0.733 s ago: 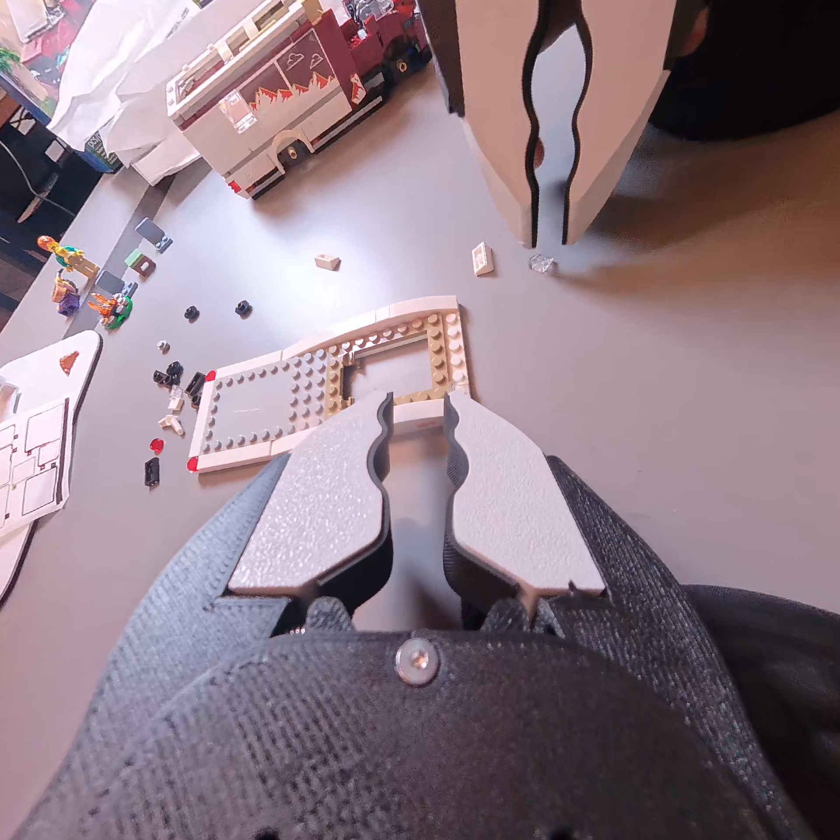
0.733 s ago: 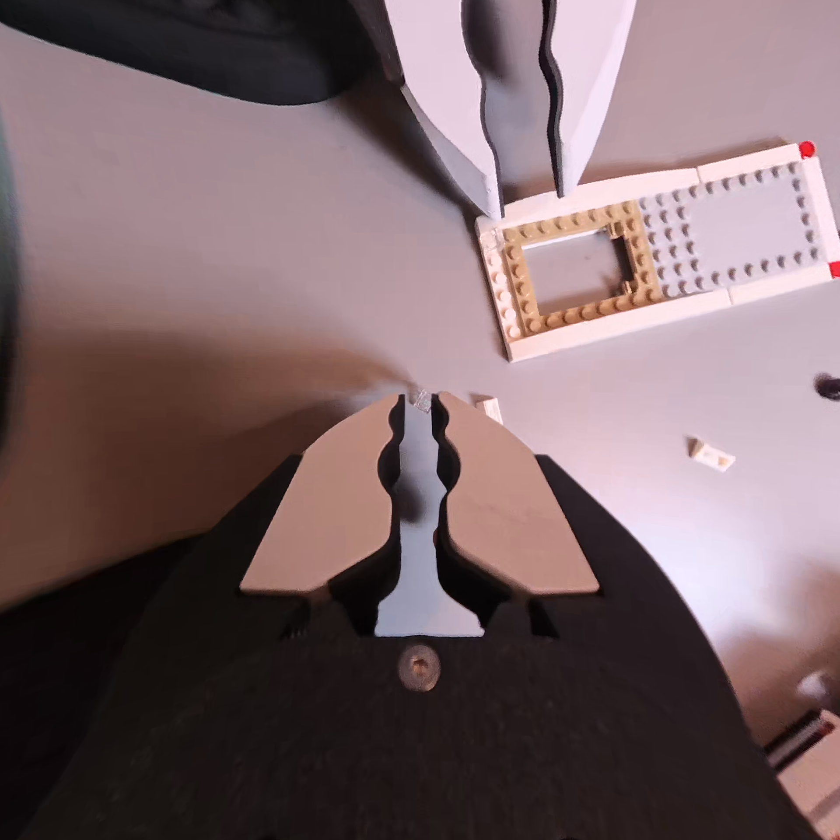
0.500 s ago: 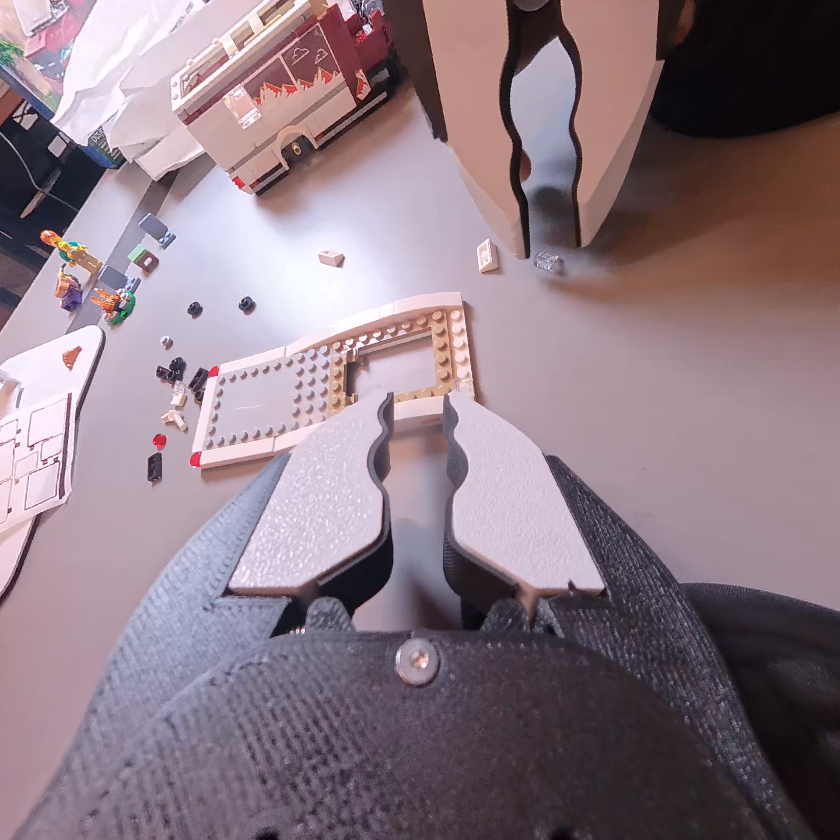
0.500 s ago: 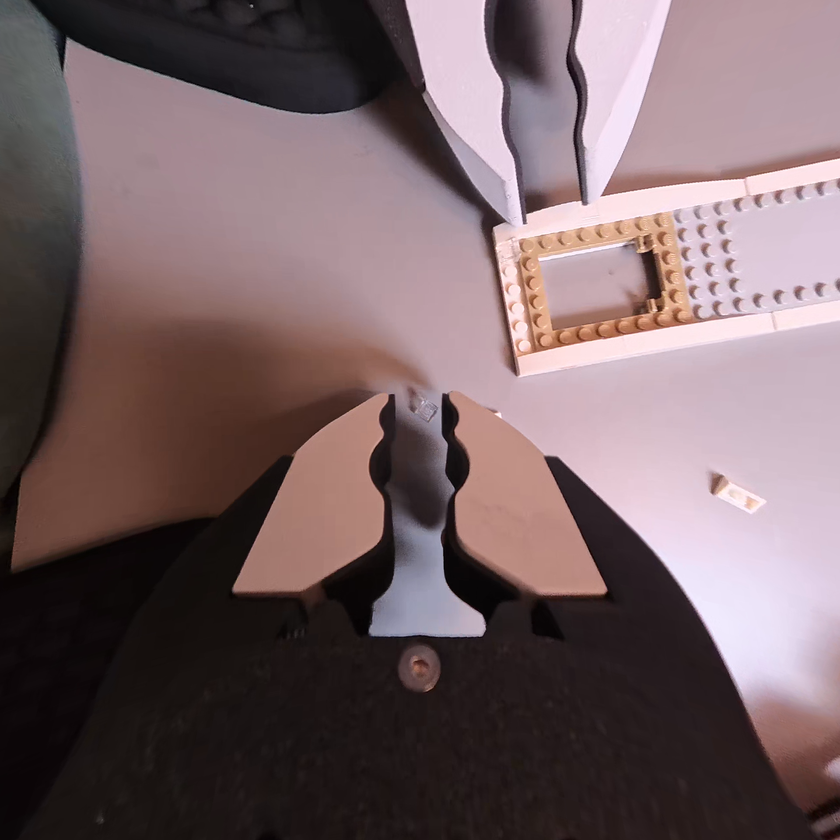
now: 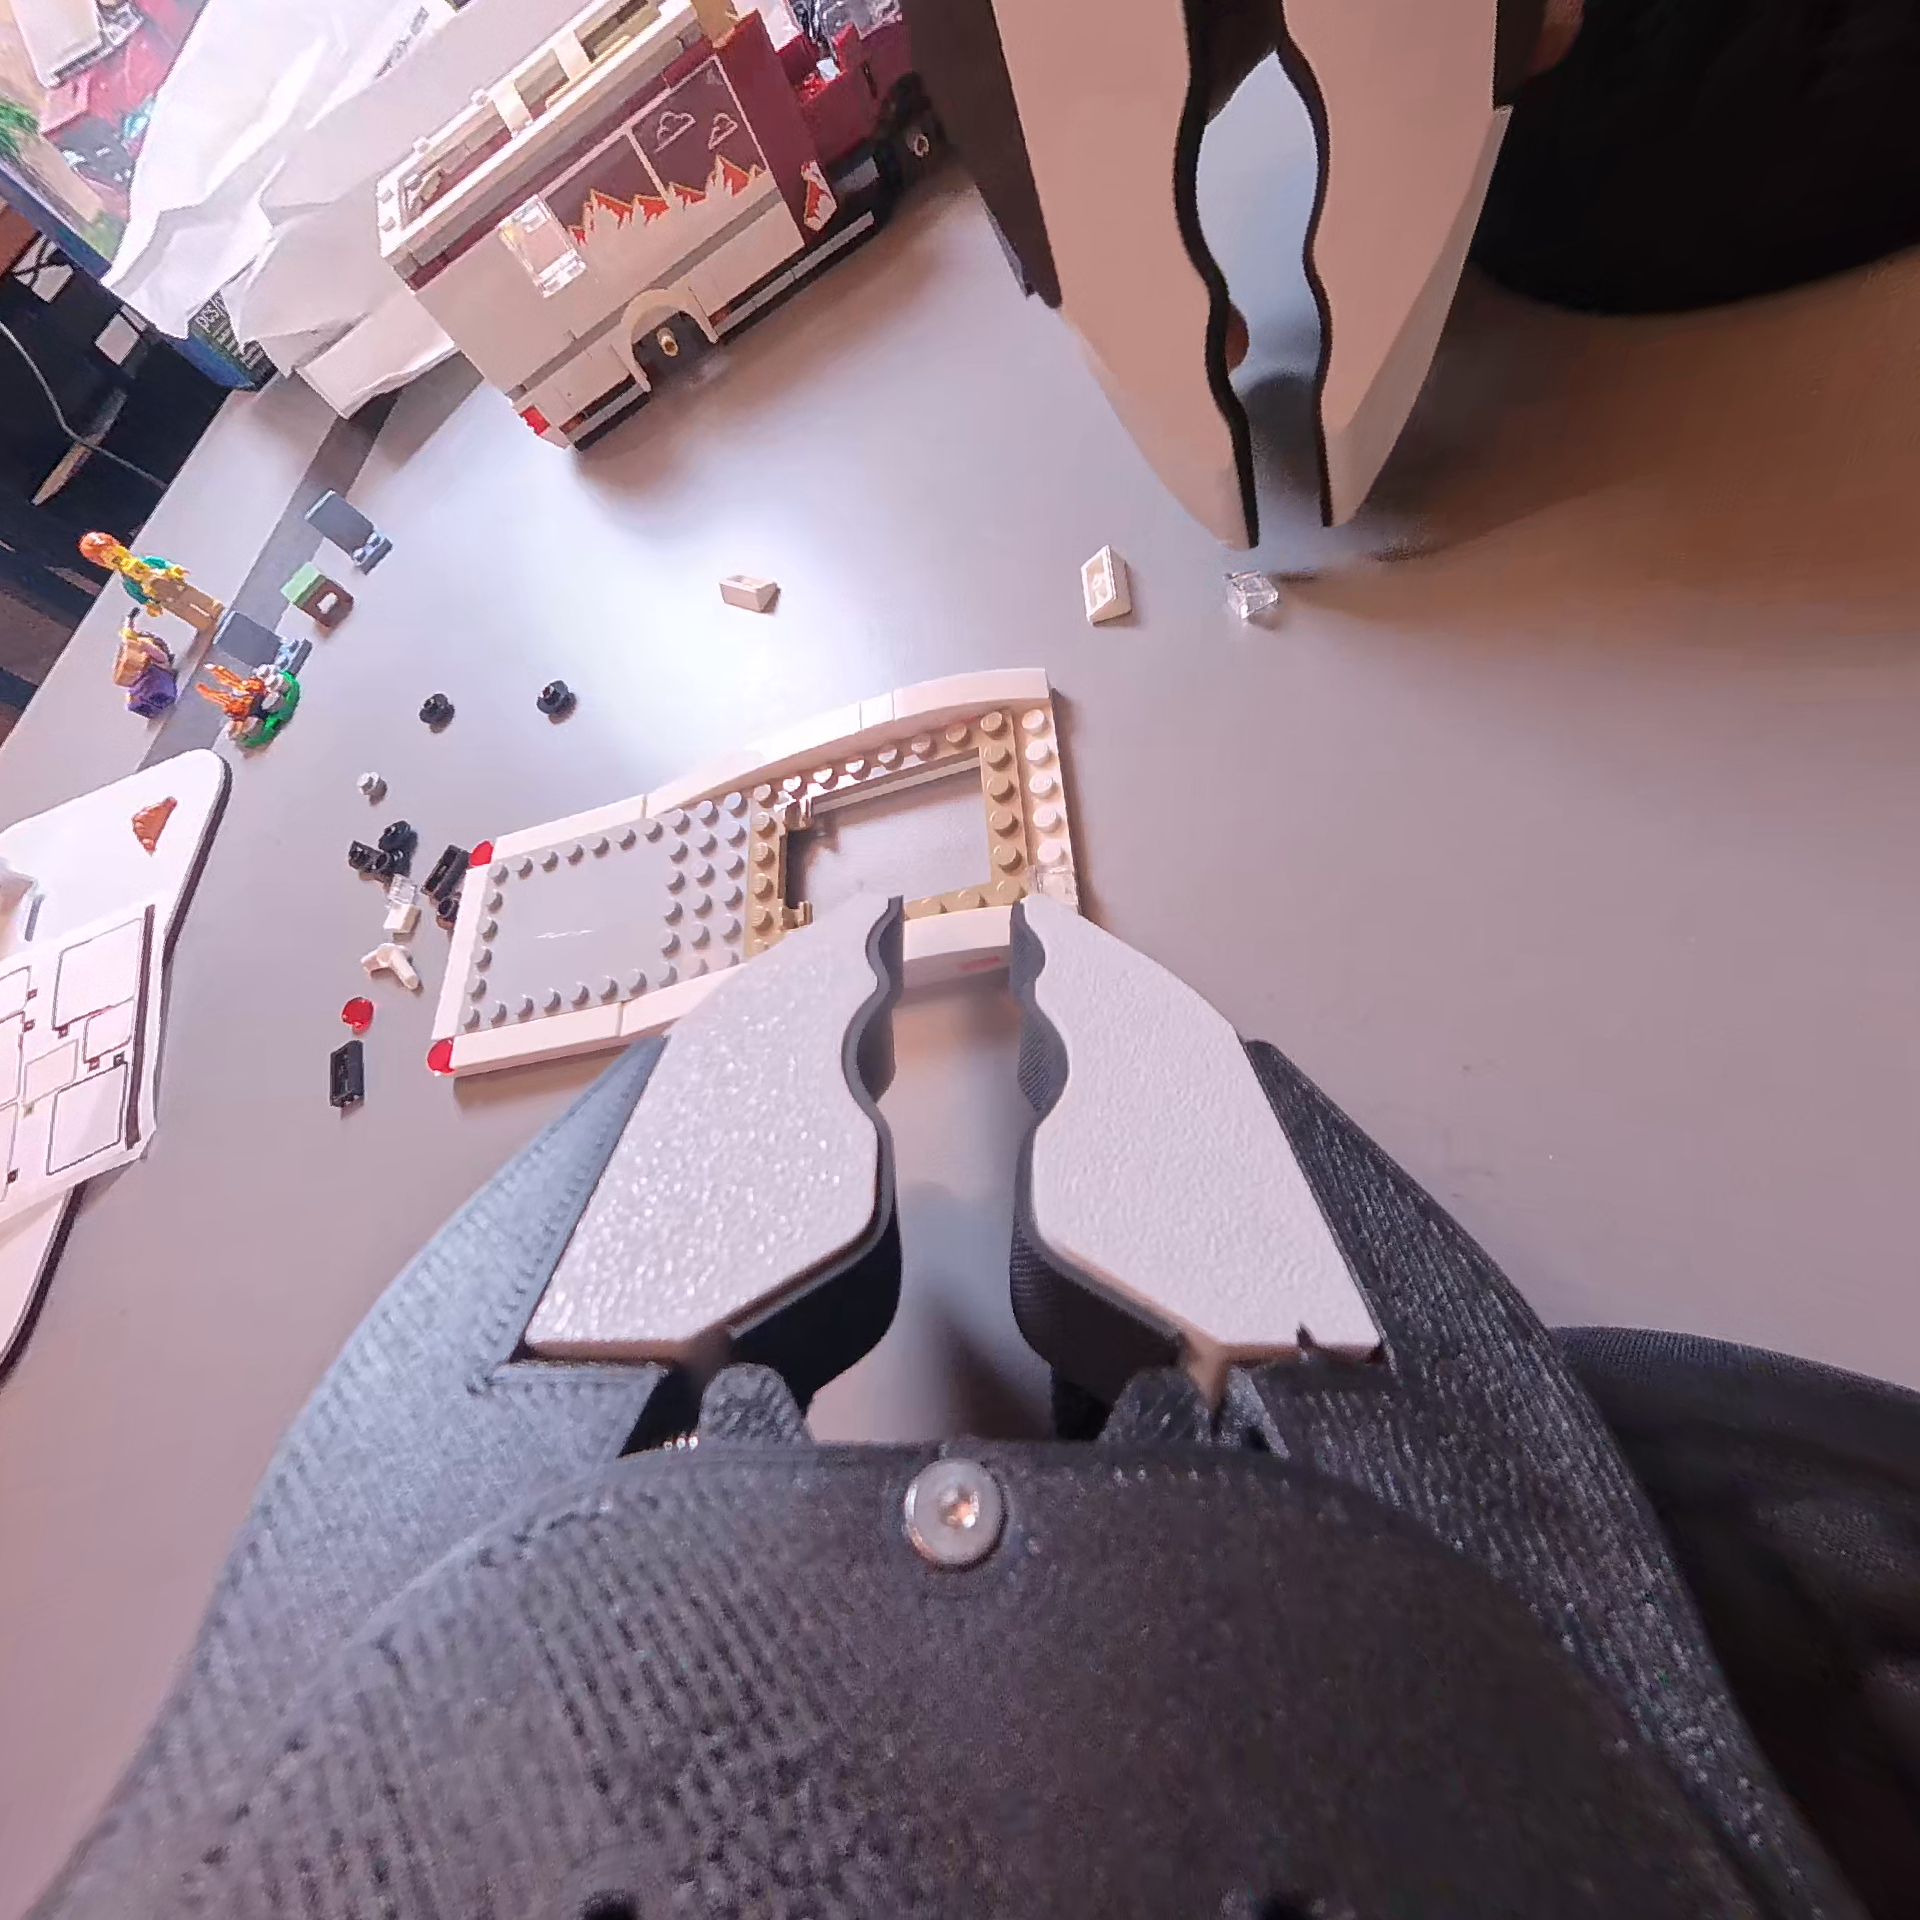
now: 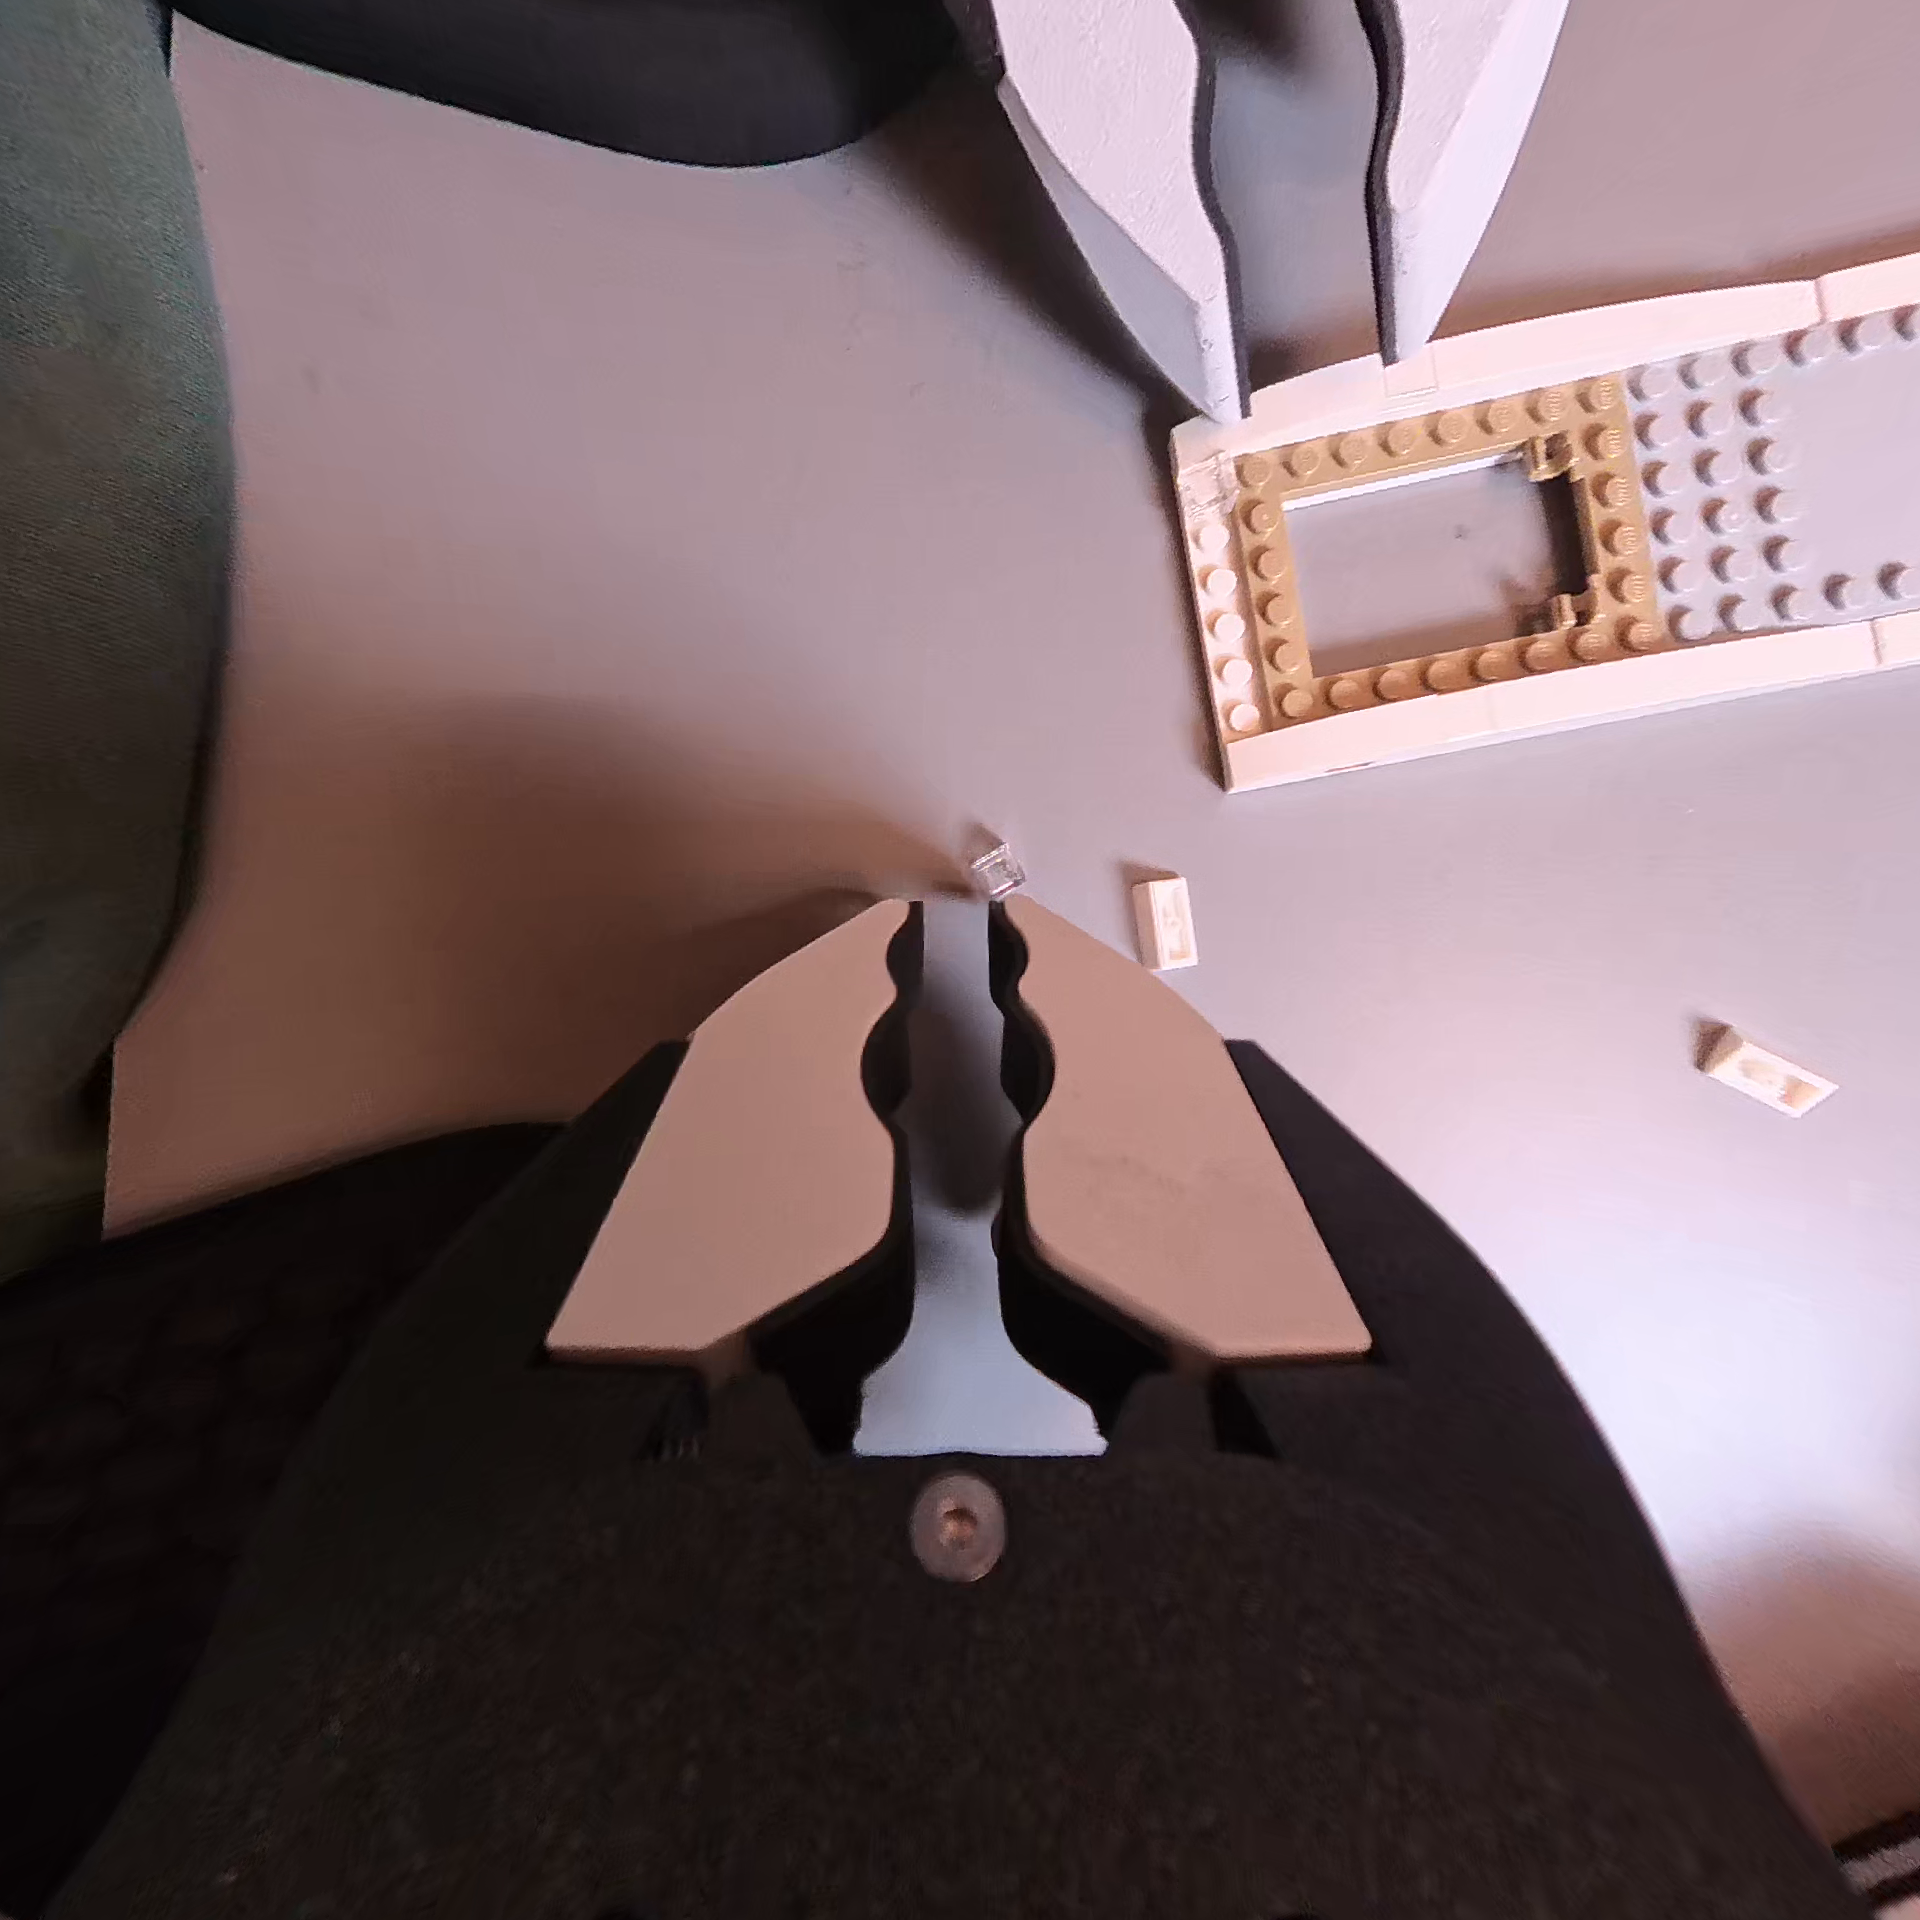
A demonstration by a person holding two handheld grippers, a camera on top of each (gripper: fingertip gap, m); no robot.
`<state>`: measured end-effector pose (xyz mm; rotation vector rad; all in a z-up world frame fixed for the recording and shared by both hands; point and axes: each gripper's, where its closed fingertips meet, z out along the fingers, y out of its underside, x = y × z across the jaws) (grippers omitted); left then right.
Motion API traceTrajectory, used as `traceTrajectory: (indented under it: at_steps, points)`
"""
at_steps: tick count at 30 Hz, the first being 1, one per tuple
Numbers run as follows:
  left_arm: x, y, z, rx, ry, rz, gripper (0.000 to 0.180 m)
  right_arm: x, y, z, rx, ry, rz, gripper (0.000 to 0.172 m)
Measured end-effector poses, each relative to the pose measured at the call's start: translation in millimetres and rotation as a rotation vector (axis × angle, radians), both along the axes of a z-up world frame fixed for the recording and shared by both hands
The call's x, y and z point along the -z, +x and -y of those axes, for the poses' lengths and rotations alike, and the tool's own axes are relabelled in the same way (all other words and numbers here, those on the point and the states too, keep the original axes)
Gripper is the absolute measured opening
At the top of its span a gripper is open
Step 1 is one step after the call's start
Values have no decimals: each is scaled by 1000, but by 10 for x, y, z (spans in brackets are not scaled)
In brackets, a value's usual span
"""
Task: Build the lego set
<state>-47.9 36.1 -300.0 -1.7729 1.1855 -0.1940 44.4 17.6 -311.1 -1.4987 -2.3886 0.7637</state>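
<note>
My left gripper [image 5: 954,925] is open, its fingertips over the near white edge of a flat brick plate [image 5: 582,935] with a tan frame [image 5: 1003,821]. They do not clamp it. It shows the same way in the right wrist view [image 6: 1314,379], tips at the plate's [image 6: 1455,717] edge. My right gripper [image 6: 951,914] is open by a narrow gap, with bare table between the pads. A tiny clear brick [image 6: 997,871] lies on the table just beyond its right fingertip [image 6: 1013,925]. In the left wrist view the clear brick [image 5: 1250,597] lies just in front of the right gripper [image 5: 1288,530].
Two small white tiles [image 5: 1103,584] [image 5: 750,592] lie near the clear brick. A red and white camper model [image 5: 623,239] stands at the back. Small black pieces [image 5: 390,847], minifigures [image 5: 156,582] and a sticker sheet [image 5: 73,997] lie left. A dark sleeve [image 6: 571,73] is behind.
The right gripper's jaws widened around the clear brick, then narrowed again. The gripper drew back slightly, and the brick, earlier between the tips, now lies on the table off the right fingertip. The left gripper stayed put.
</note>
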Motion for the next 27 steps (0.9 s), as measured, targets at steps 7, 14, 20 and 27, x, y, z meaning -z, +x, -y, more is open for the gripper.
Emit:
traceTrajectory:
  at_steps: [7, 14, 20, 27]
  points:
    - [-1, 0, 1, -1, 2, 0, 19, 10, -109, -47, -25, 68, 1, 9]
    - [-1, 1, 3, 0, 0, -1, 19, 41, -98, -21, -33, 68, 29, 5]
    - [-1, -1, 2, -1, 0, 0, 19, 38, -93, 33, -30, 50, 40, 5]
    - [-1, -1, 2, -1, 0, 0, 19, -99, -372, -147, 30, 111, -64, 2]
